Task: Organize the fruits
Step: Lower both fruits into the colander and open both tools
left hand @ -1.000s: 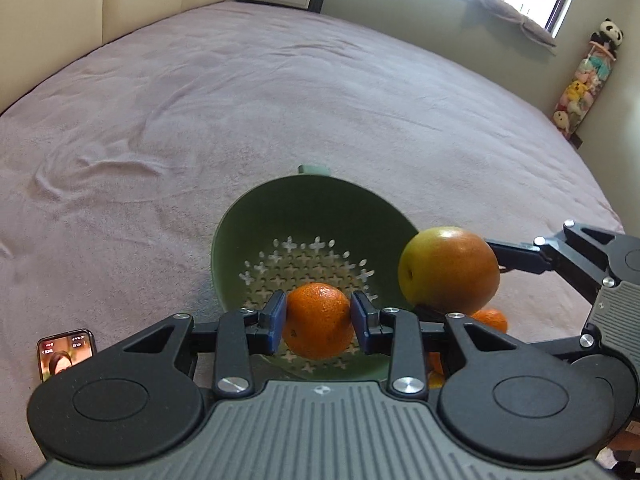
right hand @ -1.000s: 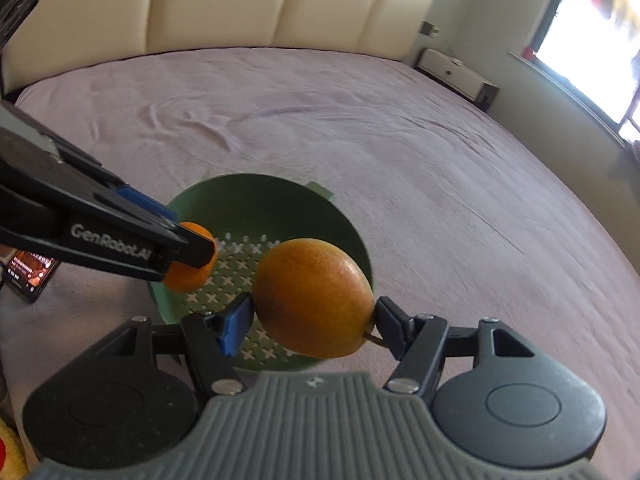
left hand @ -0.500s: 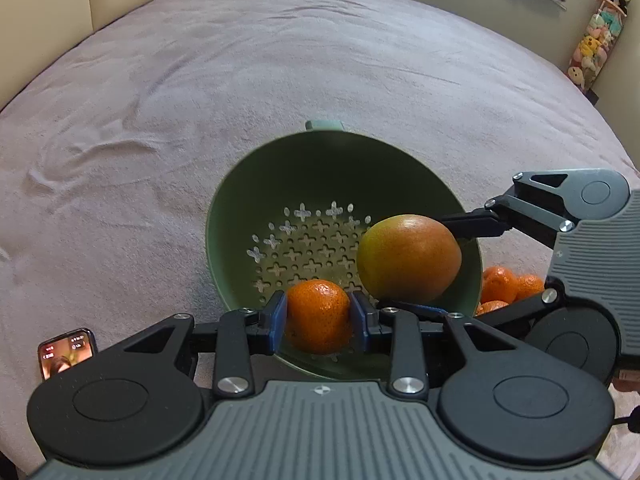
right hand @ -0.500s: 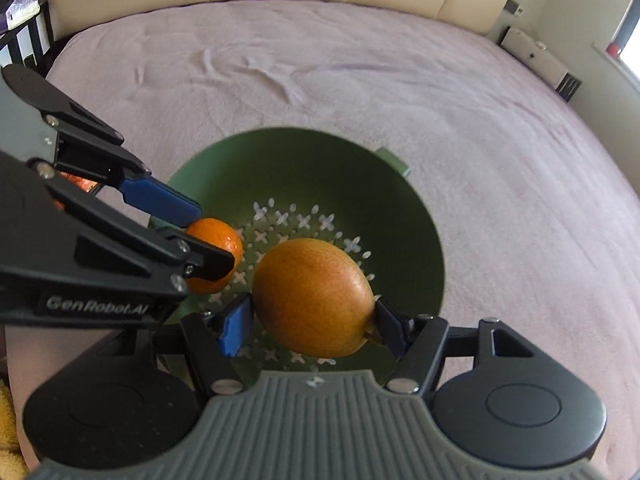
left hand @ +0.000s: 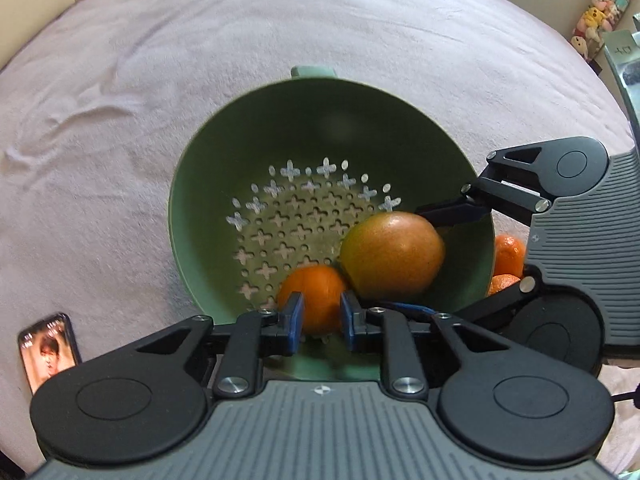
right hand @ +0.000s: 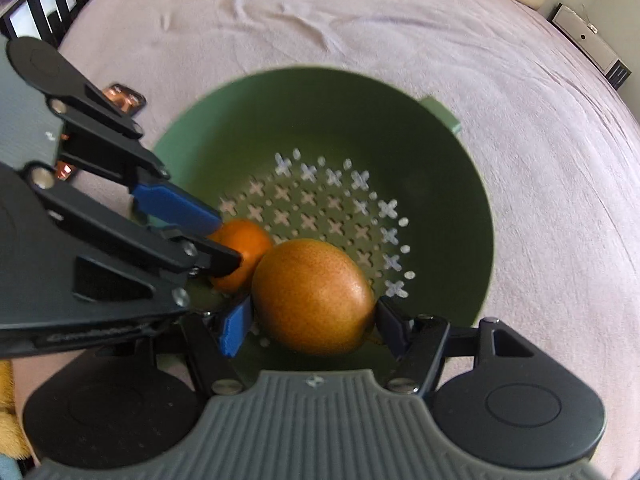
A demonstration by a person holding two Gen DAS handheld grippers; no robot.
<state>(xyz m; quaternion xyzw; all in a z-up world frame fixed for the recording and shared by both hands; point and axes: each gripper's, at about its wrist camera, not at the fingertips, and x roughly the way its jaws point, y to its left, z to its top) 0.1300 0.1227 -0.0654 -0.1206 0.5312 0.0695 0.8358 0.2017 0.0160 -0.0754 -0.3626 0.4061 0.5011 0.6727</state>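
Observation:
A green perforated colander [left hand: 320, 120] [right hand: 400, 128] sits on the pink bedspread. My left gripper [left hand: 320, 316] is shut on a small orange [left hand: 310, 292] [right hand: 244, 246], low inside the colander near its front wall. My right gripper [right hand: 312, 324] is shut on a large yellow-orange mango-like fruit [right hand: 312, 298] [left hand: 392, 254], also inside the colander, just right of the orange and touching it. Both fruits are near the colander's bottom; whether they rest on it is hidden.
Two more oranges [left hand: 507, 256] lie on the bed outside the colander's right wall. A phone [left hand: 48, 350] lies at the lower left. Stuffed toys [left hand: 596, 16] stand at the far right. A low white unit [right hand: 588, 40] stands beyond the bed.
Both grippers have moved down and forward into the colander with their fruit. The two fruits have come closer together and now touch.

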